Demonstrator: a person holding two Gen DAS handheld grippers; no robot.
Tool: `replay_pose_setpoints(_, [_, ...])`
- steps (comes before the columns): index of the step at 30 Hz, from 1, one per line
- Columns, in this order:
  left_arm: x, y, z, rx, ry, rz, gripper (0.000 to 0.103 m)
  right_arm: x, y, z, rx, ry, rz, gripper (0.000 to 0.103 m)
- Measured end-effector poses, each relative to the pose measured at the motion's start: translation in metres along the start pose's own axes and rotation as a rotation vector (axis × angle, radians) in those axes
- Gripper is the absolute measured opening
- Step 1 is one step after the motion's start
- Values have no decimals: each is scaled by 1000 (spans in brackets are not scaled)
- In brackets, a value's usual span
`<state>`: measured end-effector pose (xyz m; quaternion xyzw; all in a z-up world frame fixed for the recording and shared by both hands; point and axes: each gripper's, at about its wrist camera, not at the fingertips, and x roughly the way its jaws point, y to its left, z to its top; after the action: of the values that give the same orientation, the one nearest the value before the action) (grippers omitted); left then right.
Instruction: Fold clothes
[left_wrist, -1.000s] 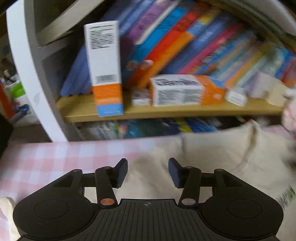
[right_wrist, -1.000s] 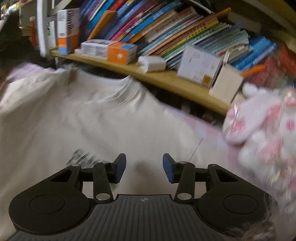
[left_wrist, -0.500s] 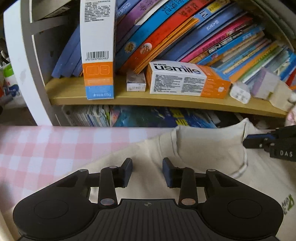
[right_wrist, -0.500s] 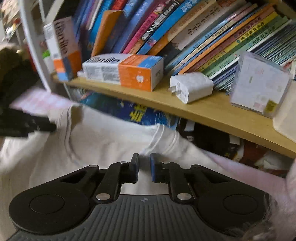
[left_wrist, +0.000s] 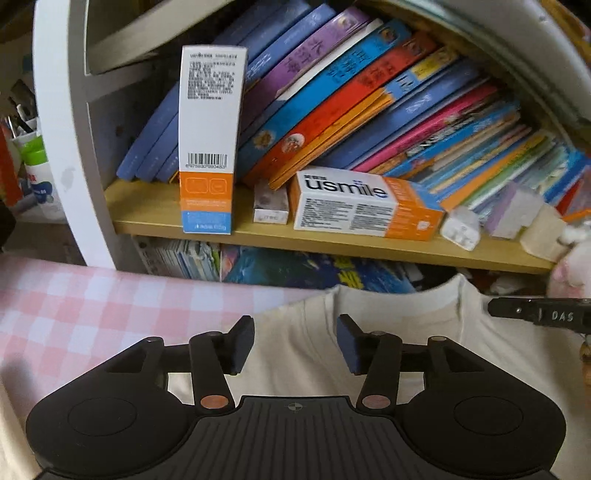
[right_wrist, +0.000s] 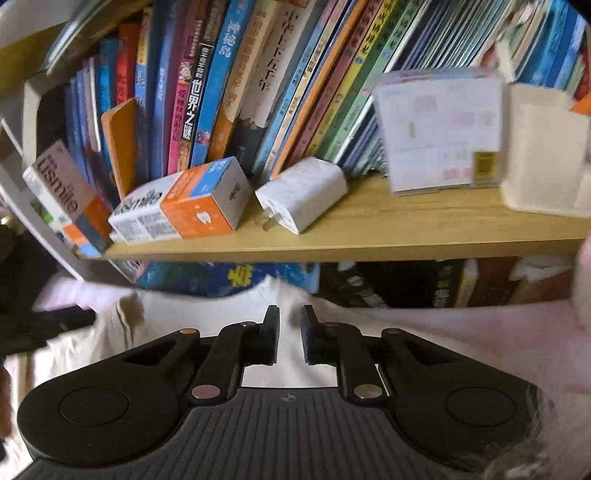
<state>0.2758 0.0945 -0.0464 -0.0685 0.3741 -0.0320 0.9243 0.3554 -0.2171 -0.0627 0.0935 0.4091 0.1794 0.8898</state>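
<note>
The left gripper (left_wrist: 295, 341) was nearly pinched together half a second ago, and now its jaws stand wide apart over the cream shirt (left_wrist: 399, 314), holding nothing. The right gripper (right_wrist: 289, 338) was almost shut then and is almost shut now, with only a thin gap between its jaws. The shirt cloth rises up into that gap, so it looks like it pinches the shirt near the neck hole, but I cannot tell for sure. In the left view the right gripper pokes in at 3 o'clock, just beside the collar. I think the left side has let go of its bit of shirt, while the right side may hold its bit. If so, one part of a fold may be set down. The shirt lies flat at 6 o'clock in both views, neck hole toward the shelf. It rests on a pink and white checked cloth (left_wrist: 92, 302), which may cover a counter or a bed. Behind it, at 12 o'clock, a wooden shelf (left_wrist: 332, 245) holds leaning books (left_wrist: 369, 110), two toothpaste boxes (left_wrist: 365, 205) and a white charger (right_wrist: 303, 194). A fluffy pink toy (left_wrist: 574, 262) sits at 3 o'clock.
</note>
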Motion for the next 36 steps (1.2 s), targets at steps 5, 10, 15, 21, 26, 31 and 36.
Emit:
replay_pose_setpoints(5, [-36,-4,-22,57,-1,-27,52,-29,7,-26,-104,-20,-50,28])
replay_pose_setpoints(10, [-74,-22,-56,173,7,-47,53,-70,26,-62,-167,-46,-93,31])
replay_pose_setpoints(15, [-125,-33,-106,249,9,-55,56,-118,49,-105,-212,-67,-138,36])
replay_pose_setpoints(21, [-189,-11,-168,233,32,-50,56,-191,71,-180,-193,-51,-231,37])
replay_pose_setpoints(26, [-236,14,-213,187,31,-3,57,-243,88,-254,-127,-8,-312,39])
replay_pose_setpoints(31, [-263,38,-250,138,66,48,57,-282,96,-309,-46,2,-399,39])
replay_pose_setpoints(36, [-276,64,-271,14,92,14,56,-313,92,-345,81,0,-458,39])
